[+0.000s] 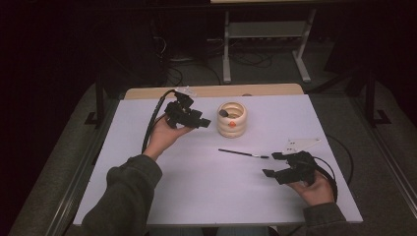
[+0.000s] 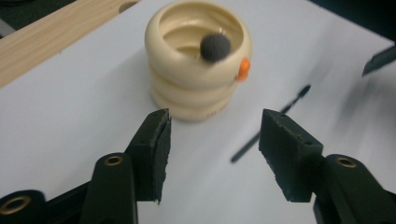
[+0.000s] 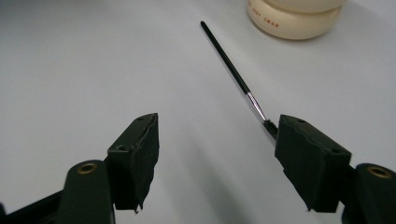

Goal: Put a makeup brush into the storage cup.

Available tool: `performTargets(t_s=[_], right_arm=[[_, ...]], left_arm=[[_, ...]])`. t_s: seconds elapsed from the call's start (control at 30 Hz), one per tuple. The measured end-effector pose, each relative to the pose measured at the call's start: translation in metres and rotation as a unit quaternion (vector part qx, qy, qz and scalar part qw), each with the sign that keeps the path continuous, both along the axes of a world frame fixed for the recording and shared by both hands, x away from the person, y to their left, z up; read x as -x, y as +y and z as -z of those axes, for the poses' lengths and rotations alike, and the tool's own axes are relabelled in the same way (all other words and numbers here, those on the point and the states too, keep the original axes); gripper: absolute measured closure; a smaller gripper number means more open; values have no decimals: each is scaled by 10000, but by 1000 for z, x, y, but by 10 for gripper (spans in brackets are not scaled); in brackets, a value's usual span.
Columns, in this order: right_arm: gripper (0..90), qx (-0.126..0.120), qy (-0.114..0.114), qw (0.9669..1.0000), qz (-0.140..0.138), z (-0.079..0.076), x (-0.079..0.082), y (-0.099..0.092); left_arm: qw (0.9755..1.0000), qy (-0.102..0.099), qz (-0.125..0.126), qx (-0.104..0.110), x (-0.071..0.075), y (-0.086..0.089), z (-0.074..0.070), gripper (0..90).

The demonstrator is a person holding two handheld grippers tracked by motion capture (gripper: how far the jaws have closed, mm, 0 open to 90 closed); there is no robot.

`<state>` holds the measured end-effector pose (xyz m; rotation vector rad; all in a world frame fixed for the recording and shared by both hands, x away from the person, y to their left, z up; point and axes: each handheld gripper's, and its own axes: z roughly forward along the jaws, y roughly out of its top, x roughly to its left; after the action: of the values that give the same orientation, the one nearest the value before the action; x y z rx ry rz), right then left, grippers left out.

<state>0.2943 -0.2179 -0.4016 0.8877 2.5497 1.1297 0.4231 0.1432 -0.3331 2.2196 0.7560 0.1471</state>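
Black left gripper (image 1: 202, 121) raised just beside cup (image 1: 232, 119), jaws apart, nothing between. Cream cup mid-table, dark ball (image 2: 215, 47) inside. Thin brush (image 1: 243, 153) flat on table (image 1: 196, 196), near right gripper (image 1: 271, 164), jaws released, empty.

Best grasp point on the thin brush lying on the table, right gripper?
Probably mid-handle of the brush, coming from above with the jaws across its length. It lies flat on the table; the bristle end sits beside one pad of the open right gripper.
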Motion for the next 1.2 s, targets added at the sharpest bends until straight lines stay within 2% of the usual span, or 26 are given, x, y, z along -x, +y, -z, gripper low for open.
performTargets(t_s=[0.1, 0.13, 0.27, 0.33, 0.4, 0.47, 0.57, 0.6, 0.63, 0.77, 0.8, 0.83, 0.9, 0.97, 1.07, 1.1, 1.2], right_arm=[[293, 45, 1, 10000, 49, 0, 3, -2], [293, 52, -34, 10000, 48, 0, 3, -2], [294, 56, -68, 9999, 99, -3, 7, -3], [294, 50, -90, 9999, 105, -3, 7, -3], [294, 57, -93, 9999, 95, -3, 7, -2], [293, 79, -60, 9999, 109, -3, 7, -2], [293, 60, -40, 9999, 91, -3, 6, -2], [291, 53, -34, 9999, 83, -3, 6, -1], [289, 69, -40, 9999, 70, -4, 5, -1], [289, 92, -67, 9999, 21, -7, 3, 3], [289, 89, -89, 9999, 18, -9, 2, 4], [289, 91, -96, 9999, 11, -10, 1, 4], [289, 110, -104, 9999, -15, -11, -1, 6], [289, 145, -72, 9999, -21, -11, -2, 7], [289, 167, -42, 9999, -17, -12, -5, 7], [289, 189, -38, 9998, -23, -13, -6, 7], [284, 230, 10, 9997, -43, -15, -10, 7]], left_arm=[[9999, 13, -46, 93, 12, 8, 4, 414], [10000, -22, -6, -4, 16, 10, 5, 413], [9999, 54, 37, -98, 30, 16, 10, 391], [9997, 13, 107, -225, 36, 20, 13, 380], [9998, 25, 90, -197, 42, 23, 17, 377], [9995, 11, 116, -282, 47, 27, 20, 365], [9998, 46, 63, -179, 56, 33, 26, 364], [9997, -16, 89, -244, 58, 36, 27, 363], [9999, -27, 37, -166, 62, 38, 29, 363], [9997, -89, 100, -213, 74, 45, 32, 359], [9998, -104, 64, -152, 78, 46, 33, 359], [9996, -124, 129, -209, 80, 48, 33, 358], [9998, -163, 95, -115, 87, 49, 34, 357], [9994, -247, 156, -201, 92, 51, 34, 354], [9994, -245, 172, -174, 99, 53, 35, 351], [9996, -240, 120, -105, 102, 52, 37, 350], [9994, -277, 156, -166, 108, 54, 39, 348]])
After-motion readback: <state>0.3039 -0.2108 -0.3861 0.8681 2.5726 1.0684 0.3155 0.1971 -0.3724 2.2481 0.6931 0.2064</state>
